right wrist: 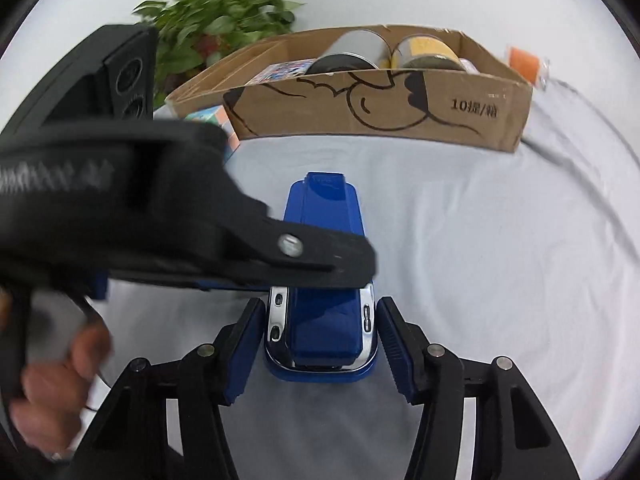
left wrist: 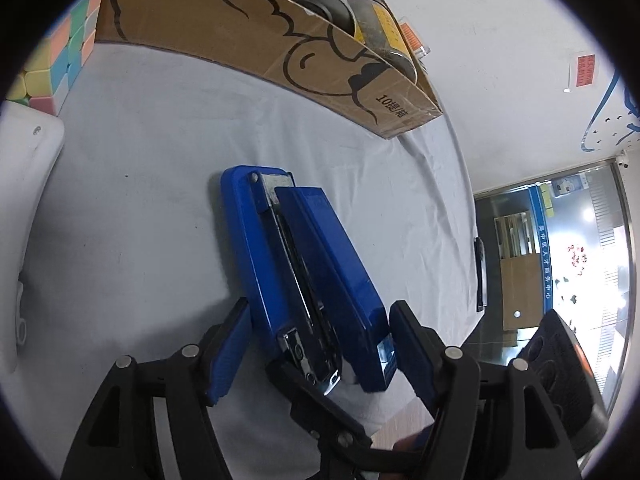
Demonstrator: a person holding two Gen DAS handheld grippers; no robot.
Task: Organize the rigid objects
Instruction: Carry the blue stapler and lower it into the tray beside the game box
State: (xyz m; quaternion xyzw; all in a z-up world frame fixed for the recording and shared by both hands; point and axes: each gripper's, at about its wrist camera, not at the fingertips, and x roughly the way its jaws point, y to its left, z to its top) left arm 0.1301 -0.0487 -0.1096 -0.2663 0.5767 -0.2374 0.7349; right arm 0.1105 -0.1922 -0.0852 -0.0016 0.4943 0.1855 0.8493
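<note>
A: What is the left claw (left wrist: 316,344) doing?

B: It is standing partly open around the hinge end of the blue stapler (left wrist: 296,264); the left pad is sitting just beside the base, the right pad is showing a narrow gap from the top arm; neither is pressing, so it is gripping nothing.

A: And the right claw (right wrist: 320,344)?

B: It is straddling the same stapler (right wrist: 320,320) from the near end, jaws moderately open; thin gaps are showing on both sides of the chrome edges; it is holding nothing either.

A: Where is the stapler lying?

B: It is lying on the white cloth of the tabletop (right wrist: 480,260), in front of the cardboard box (right wrist: 380,108), apart from it.

A: What is sitting around it, left to right?

B: In the right wrist view, a hand (right wrist: 52,380) is gripping the other tool's handle at the left edge; that tool's black body is crossing over the stapler's middle and hiding it; a leafy plant (right wrist: 216,12) is standing behind; a pastel puzzle cube (right wrist: 212,118) is sitting beside the box's left corner; inside the box, a grey tin (right wrist: 352,54) and a yellow-labelled tin (right wrist: 428,54) are lying on their sides.
</note>
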